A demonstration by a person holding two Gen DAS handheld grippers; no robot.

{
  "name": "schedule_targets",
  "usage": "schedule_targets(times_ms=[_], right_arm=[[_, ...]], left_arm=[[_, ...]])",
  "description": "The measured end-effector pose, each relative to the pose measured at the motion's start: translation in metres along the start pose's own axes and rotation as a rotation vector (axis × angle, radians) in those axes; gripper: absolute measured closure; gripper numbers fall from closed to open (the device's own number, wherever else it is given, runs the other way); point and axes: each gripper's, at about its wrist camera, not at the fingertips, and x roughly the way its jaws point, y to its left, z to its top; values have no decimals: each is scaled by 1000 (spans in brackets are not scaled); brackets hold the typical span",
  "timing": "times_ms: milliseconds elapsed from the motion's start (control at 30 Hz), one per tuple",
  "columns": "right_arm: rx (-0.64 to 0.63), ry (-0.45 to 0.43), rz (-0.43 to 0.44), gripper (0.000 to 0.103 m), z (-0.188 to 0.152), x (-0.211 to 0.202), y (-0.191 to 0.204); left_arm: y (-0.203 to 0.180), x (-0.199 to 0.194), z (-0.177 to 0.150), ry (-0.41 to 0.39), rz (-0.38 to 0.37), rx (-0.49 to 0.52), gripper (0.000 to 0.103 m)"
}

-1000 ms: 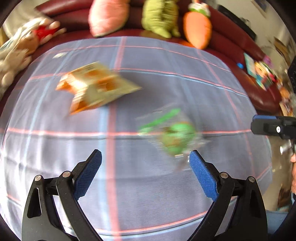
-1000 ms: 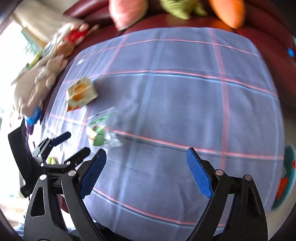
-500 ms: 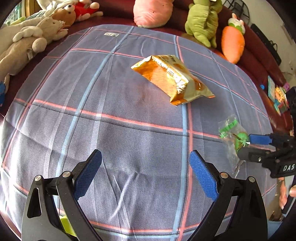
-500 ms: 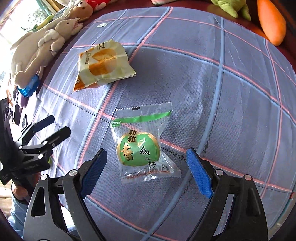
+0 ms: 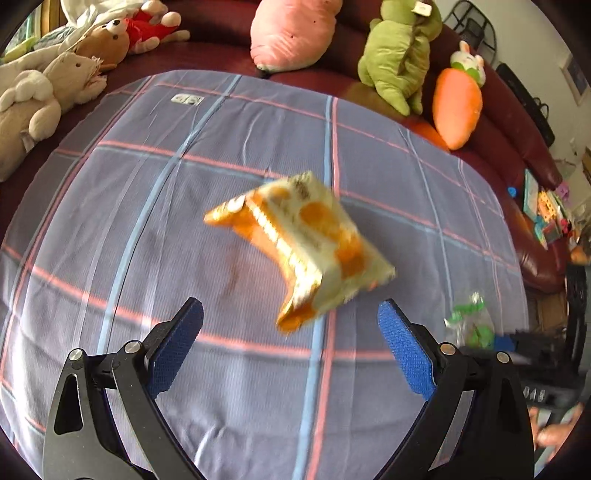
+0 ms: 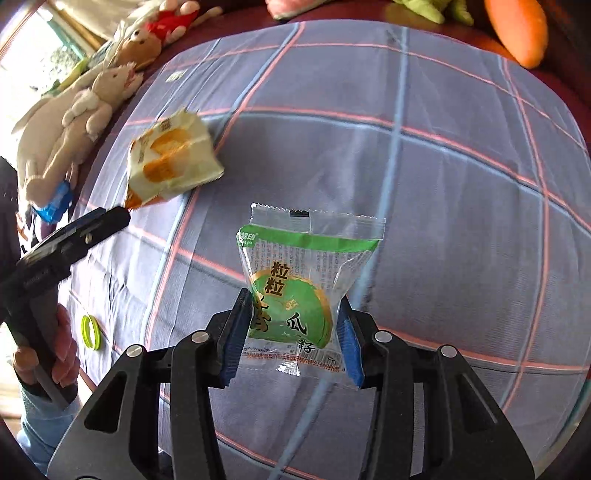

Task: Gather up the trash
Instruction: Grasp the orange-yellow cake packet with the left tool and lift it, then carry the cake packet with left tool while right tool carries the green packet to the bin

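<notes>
An orange and cream snack bag [image 5: 303, 247] lies on the plaid blue cloth [image 5: 184, 229], just ahead of my left gripper [image 5: 290, 350], which is open and empty. The bag also shows in the right wrist view [image 6: 170, 162]. My right gripper [image 6: 291, 332] is shut on a clear and green snack packet [image 6: 299, 288], gripping its lower half from both sides. The packet shows blurred at the right of the left wrist view [image 5: 472, 325].
Plush toys line the dark red sofa: rabbits [image 5: 33, 99], a pink cushion [image 5: 291, 33], a green toy [image 5: 399, 55], a carrot [image 5: 458, 107]. A green ring [image 6: 90, 330] lies near the cloth's left edge. Books and toys [image 5: 546, 214] sit at the right.
My right gripper closed on the green packet. My left gripper moved closer to the orange bag, which now sits between its open fingers' line.
</notes>
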Motion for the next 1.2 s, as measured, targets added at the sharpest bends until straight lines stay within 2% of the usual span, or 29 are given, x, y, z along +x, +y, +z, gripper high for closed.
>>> schedule_targets(times_ms=[167,400,467,533,667,767,933,1200], right_arm=[[38,-15,11,60,2,-10,-20],[77,-34,17,60,5,-13,-40],[89,-43,23,60,3,-17,-47],[96,-51,26,60,1,-21,-51],[110,-76,30,60,-7,-31,-62],[129,-93,36,60,-14,-38,-70],[172,-142,46,60,-30,-59,-90],[267,-232,52,60,-72,-105,-137]], left_arm=[[-4,25,27,16,30,-65,7],[-11,55,30,45,40,-84,9],[-17,58,27,50,37,-66,27],[-23,57,25,45,34,-52,50],[-43,46,17,-4,57,6,57],[-60,35,11,-32,60,51,68],[-97,17,-4,-57,41,138,70],[-178,-2,-34,-65,-46,284,70]])
